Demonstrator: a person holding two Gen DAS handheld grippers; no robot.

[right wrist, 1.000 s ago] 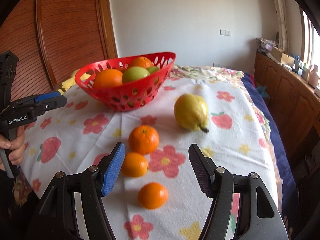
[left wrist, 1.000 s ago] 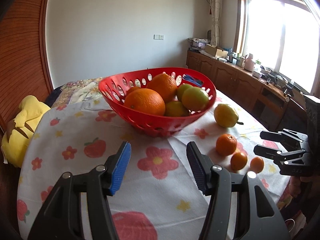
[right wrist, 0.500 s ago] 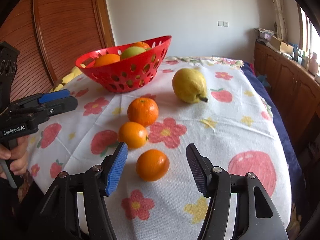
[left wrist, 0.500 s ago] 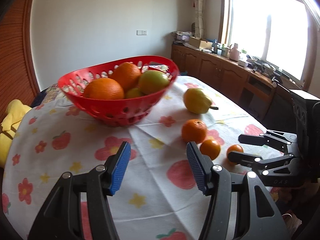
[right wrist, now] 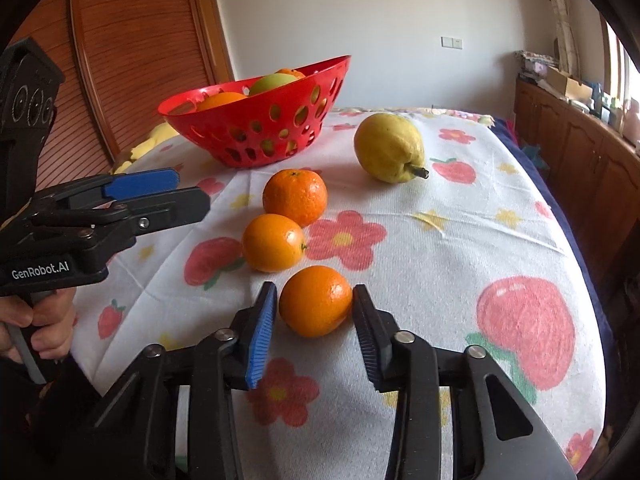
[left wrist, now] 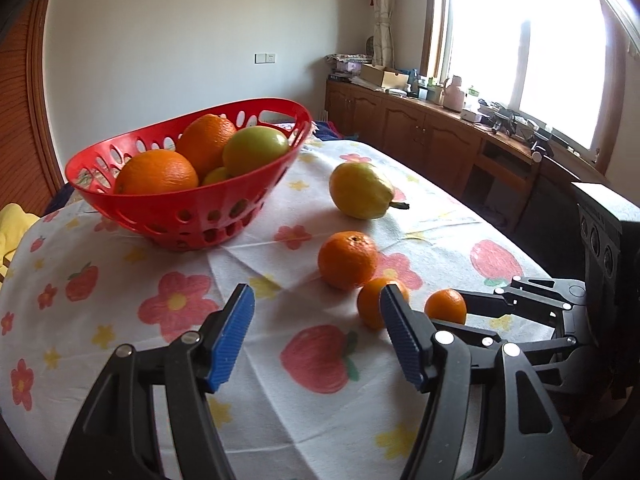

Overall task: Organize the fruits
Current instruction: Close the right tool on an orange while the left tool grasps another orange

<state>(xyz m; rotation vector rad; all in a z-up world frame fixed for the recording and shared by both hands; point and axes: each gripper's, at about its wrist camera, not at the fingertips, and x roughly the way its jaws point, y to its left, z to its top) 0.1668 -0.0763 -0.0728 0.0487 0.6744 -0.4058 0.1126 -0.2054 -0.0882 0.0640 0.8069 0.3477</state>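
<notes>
The right hand-held gripper (right wrist: 314,312) sits right on the nearest small orange (right wrist: 316,301), jaws closed in against its two sides, fruit still on the desk (right wrist: 460,240). The red basket (right wrist: 260,120) lies ahead and to its left. The left hand-held gripper (left wrist: 316,320) hangs empty, jaws opening, and is the nearer one to the basket.

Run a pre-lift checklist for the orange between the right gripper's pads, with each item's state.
1. Right gripper pads on both sides of the nearest orange: ok.
2. Orange off the tablecloth: not ok, it rests on it.
3. Middle orange apart from the gripped one: ok, the left view shows a gap.
4. Left gripper out of the way: cannot tell; its jaws are opening, empty, near the route to the basket.
5. Room in the red basket: cannot tell; fruit reaches its rim.
</notes>
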